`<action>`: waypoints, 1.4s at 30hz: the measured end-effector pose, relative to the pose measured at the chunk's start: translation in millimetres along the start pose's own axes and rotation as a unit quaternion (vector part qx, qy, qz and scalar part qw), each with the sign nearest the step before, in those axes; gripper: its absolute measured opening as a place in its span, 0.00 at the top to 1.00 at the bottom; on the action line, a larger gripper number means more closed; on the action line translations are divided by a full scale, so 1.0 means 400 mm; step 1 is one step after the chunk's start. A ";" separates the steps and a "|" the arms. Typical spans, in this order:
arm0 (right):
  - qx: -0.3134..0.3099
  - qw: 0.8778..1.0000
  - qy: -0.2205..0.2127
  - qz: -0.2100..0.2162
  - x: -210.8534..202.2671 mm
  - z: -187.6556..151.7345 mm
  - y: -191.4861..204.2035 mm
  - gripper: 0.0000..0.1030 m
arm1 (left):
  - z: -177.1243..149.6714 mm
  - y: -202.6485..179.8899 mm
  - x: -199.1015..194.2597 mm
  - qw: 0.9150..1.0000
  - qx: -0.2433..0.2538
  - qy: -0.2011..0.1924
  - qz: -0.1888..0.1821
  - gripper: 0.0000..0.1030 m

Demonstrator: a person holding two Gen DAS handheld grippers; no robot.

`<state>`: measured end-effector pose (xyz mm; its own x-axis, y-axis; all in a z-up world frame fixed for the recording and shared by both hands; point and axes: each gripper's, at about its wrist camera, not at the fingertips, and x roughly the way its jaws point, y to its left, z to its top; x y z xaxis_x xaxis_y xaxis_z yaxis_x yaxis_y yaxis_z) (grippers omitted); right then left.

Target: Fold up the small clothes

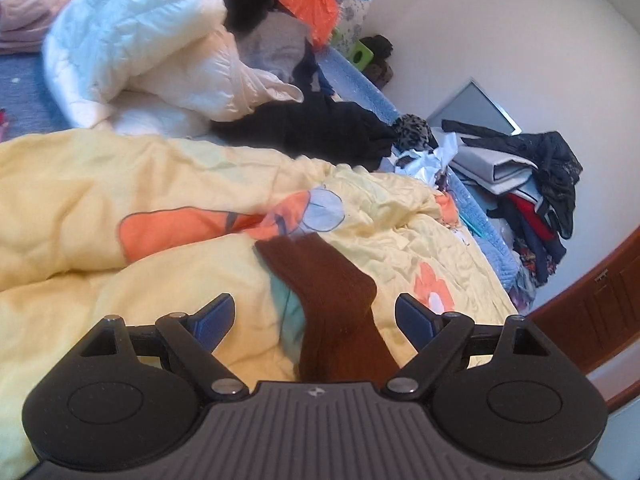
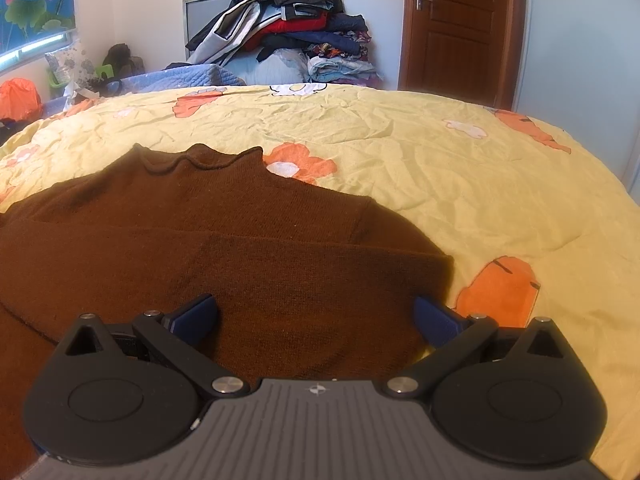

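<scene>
A brown knit sweater (image 2: 192,232) lies flat on the yellow flowered quilt (image 2: 440,168), collar toward the far side, with a sleeve folded across its body. My right gripper (image 2: 315,316) is open just above the sweater's near right part, jaws wide apart and empty. In the left wrist view a brown sleeve (image 1: 332,300) of the sweater runs between the blue fingers. My left gripper (image 1: 316,316) is open and straddles that sleeve without closing on it.
A white duvet (image 1: 148,48) and black clothes (image 1: 320,128) lie beyond the quilt (image 1: 100,184) at the left. A pile of clothes (image 2: 292,24) stands against the far wall beside a wooden door (image 2: 452,24). An orange bag (image 2: 18,98) sits far left.
</scene>
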<state>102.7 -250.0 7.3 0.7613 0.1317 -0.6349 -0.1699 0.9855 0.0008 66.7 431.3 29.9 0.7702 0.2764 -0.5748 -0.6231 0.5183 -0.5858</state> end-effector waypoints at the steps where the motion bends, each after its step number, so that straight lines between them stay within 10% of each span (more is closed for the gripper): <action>1: 0.000 1.000 0.000 0.000 0.000 0.000 0.000 0.00 | 0.002 -0.001 0.014 1.000 0.000 0.006 -0.004 0.15; 4: 0.000 1.000 0.000 -0.001 0.001 0.001 0.000 0.00 | 0.006 -0.008 0.054 1.000 -0.002 0.021 -0.006 0.39; 6: 0.000 1.000 0.000 -0.001 0.002 0.000 0.001 0.00 | 0.008 -0.016 0.084 0.999 0.005 0.038 0.011 0.85; 13: 0.001 1.000 0.000 0.000 0.003 0.001 0.000 0.00 | -0.023 -0.135 -0.001 0.989 0.125 -0.035 0.066 0.95; 17: 0.003 1.000 -0.001 0.001 0.004 0.002 -0.003 0.00 | -0.148 -0.325 -0.142 0.971 0.228 -0.074 0.000 0.95; 24: 0.009 1.000 -0.004 0.005 0.000 0.001 -0.006 0.00 | -0.661 -0.628 -0.322 0.878 0.444 -0.006 -0.178 0.92; 27: 0.015 1.000 -0.006 0.009 -0.003 0.000 -0.009 0.00 | -0.853 -0.642 -0.338 0.833 0.508 0.087 -0.200 0.86; 29: 0.020 1.000 -0.008 0.012 -0.006 -0.001 -0.012 0.00 | -0.910 -0.612 -0.363 0.821 0.526 0.100 -0.198 0.86; 31: 0.024 1.000 -0.009 0.016 -0.008 -0.001 -0.015 0.00 | -0.903 -0.564 -0.388 0.825 0.519 0.095 -0.204 0.81; 35: 0.030 0.999 -0.011 0.023 -0.011 -0.001 -0.022 0.00 | -0.828 -0.455 -0.410 0.867 0.452 0.070 -0.198 0.04; 38: 0.048 0.999 0.007 0.022 -0.031 0.027 -0.008 0.01 | -0.787 -0.386 -0.402 0.893 0.416 0.050 -0.167 0.03; 42: 0.154 0.972 0.014 0.179 -0.080 0.071 0.045 0.01 | -0.774 -0.330 -0.363 0.910 0.386 0.079 -0.125 0.03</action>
<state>93.1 -233.3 49.6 0.6701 0.4727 -0.5723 -0.2219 0.8633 0.4533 -5.0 72.1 13.8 0.8080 -0.0162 -0.5890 -0.1024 0.9805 -0.1674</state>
